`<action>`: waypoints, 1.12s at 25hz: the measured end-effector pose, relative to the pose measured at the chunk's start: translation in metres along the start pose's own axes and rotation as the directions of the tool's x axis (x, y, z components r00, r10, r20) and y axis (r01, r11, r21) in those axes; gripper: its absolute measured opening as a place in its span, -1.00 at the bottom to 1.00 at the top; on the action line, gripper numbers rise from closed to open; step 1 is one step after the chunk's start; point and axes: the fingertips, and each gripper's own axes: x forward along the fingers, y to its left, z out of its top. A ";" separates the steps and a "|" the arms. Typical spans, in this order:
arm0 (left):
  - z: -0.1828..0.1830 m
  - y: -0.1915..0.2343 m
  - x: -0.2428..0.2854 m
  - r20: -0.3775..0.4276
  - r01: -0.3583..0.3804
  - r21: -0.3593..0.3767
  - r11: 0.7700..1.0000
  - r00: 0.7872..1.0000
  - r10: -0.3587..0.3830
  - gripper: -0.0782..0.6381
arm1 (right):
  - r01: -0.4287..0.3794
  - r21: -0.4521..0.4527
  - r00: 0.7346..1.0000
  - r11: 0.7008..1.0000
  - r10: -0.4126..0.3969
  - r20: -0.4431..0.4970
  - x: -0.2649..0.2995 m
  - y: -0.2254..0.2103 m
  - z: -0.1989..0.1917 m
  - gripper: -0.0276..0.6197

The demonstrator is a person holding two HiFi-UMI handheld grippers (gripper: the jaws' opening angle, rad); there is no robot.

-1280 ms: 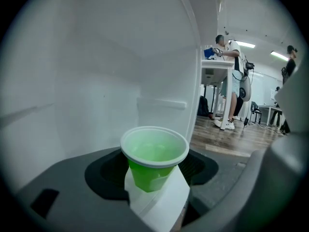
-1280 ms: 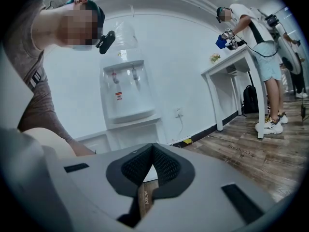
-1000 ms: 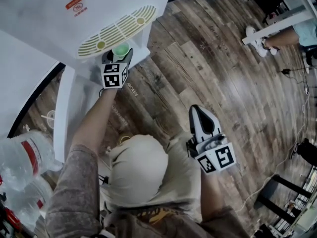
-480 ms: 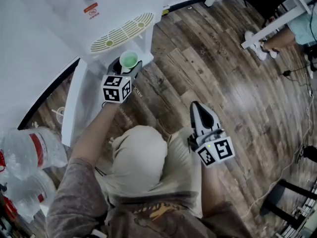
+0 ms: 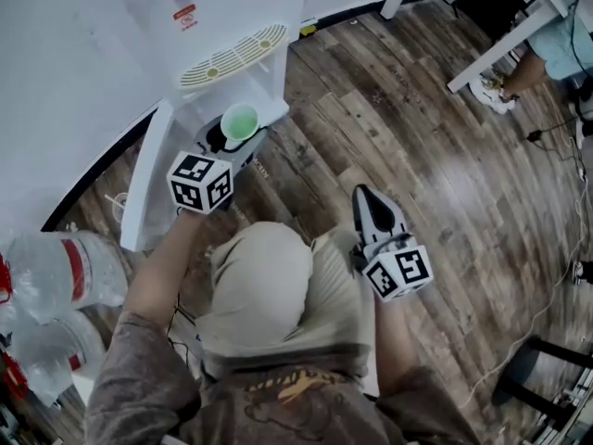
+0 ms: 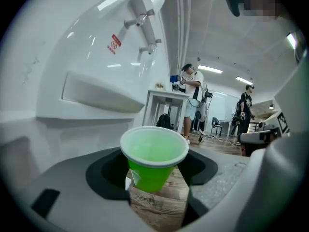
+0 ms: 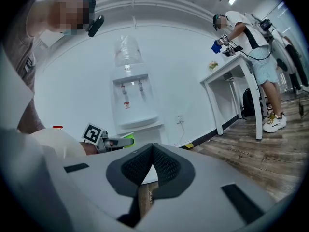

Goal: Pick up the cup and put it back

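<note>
We judged the pick-up done: the green cup stood upright in our left tongs, pinched between their jaws and held in the air in front of the dispenser, off its drip tray. Putting it back remained. Our right tongs were closed on nothing, well apart from the cup.

The head view looks steeply down from above the person onto the wooden floor, with the water dispenser at 11 o'clock. The left gripper view is close to that dispenser and faces its taps at 12 o'clock. The right gripper view faces the dispenser level from farther back, with the left hand-held gripper at 8 o'clock.
</note>
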 end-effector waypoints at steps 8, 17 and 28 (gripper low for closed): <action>0.003 -0.037 -0.031 -0.001 0.079 0.024 0.997 0.997 -0.079 0.06 | -0.010 -0.020 1.000 1.000 0.010 -0.003 -0.005 -0.002 0.001 -0.91; -0.021 -0.050 -0.063 -0.054 0.096 0.060 0.994 0.994 -0.093 0.06 | -0.002 -0.028 1.000 1.000 0.001 -0.017 -0.003 -0.001 -0.006 -0.91; -0.035 -0.048 -0.071 -0.077 0.072 0.043 0.996 0.995 -0.068 0.06 | 0.003 -0.033 1.000 0.999 -0.004 -0.029 -0.002 -0.002 -0.010 -0.91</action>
